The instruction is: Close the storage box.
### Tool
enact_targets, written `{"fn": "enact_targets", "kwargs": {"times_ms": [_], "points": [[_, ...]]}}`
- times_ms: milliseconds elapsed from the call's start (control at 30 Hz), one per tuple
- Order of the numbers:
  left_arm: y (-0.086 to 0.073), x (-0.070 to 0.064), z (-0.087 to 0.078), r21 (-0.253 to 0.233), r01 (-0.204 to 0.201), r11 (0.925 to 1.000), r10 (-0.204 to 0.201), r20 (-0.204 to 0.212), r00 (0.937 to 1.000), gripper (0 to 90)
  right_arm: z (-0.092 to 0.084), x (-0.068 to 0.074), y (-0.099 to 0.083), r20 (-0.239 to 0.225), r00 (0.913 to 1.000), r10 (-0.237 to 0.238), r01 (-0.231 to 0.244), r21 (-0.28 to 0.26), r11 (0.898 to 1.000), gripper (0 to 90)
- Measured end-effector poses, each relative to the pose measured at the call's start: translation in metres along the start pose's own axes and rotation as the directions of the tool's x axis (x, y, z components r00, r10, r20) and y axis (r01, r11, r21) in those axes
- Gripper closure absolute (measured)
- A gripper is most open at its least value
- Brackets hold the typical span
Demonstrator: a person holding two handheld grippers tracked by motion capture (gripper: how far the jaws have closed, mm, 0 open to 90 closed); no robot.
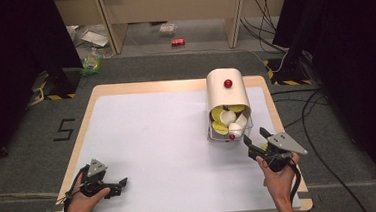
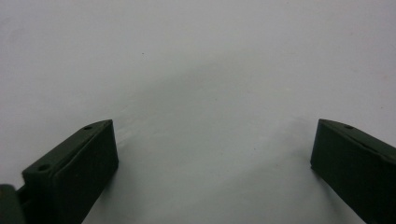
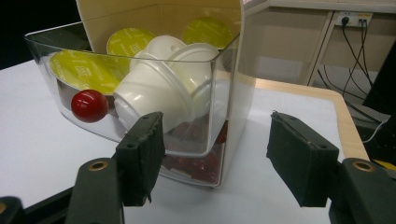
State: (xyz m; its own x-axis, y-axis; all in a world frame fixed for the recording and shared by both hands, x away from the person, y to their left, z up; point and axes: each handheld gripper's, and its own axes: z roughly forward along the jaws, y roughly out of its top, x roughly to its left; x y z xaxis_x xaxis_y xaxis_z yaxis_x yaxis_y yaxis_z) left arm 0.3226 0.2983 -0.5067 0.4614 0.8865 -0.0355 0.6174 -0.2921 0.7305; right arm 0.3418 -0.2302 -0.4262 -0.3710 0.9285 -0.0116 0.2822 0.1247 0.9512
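A cream capsule dispenser (image 1: 226, 91) with a red knob (image 1: 228, 83) on top stands at the table's right back. Its clear drawer (image 3: 140, 84) is pulled out toward me and holds white capsules (image 3: 159, 84) with yellow-green lids (image 3: 88, 70); a second red knob (image 3: 89, 105) sits on the drawer front. My right gripper (image 1: 256, 137) is open just in front of the drawer's right corner, touching nothing. My left gripper (image 1: 123, 184) lies low at the table's front left, open, with only white tabletop (image 2: 196, 70) between its fingers (image 2: 79, 168).
The white table (image 1: 153, 133) has a wooden rim. Behind it on the floor are a red can (image 1: 177, 42), litter and cables (image 1: 264, 10). Dark curtains flank both sides. A "5" is marked on the floor at left (image 1: 65, 128).
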Motion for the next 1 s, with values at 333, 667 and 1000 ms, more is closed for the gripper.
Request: {"fn": "enact_targets", "kwargs": {"times_ms": [333,667,1000], "points": [[0.0,0.0,0.0,0.001,-0.001,1.0,0.001,0.0,1.0,0.0,0.005,-0.002,0.002,0.006,1.0,0.003,-0.003,0.0,1.0,36.2],[0.0,0.0,0.0,0.001,-0.002,1.0,0.002,0.0,1.0,0.0,0.01,-0.002,0.003,0.013,0.9999,0.004,-0.004,-0.004,1.0,36.0],[0.0,0.0,0.0,0.001,-0.001,1.0,0.001,0.0,1.0,0.0,0.014,-0.003,0.004,0.019,0.9998,0.006,-0.005,-0.005,1.0,35.6]]}}
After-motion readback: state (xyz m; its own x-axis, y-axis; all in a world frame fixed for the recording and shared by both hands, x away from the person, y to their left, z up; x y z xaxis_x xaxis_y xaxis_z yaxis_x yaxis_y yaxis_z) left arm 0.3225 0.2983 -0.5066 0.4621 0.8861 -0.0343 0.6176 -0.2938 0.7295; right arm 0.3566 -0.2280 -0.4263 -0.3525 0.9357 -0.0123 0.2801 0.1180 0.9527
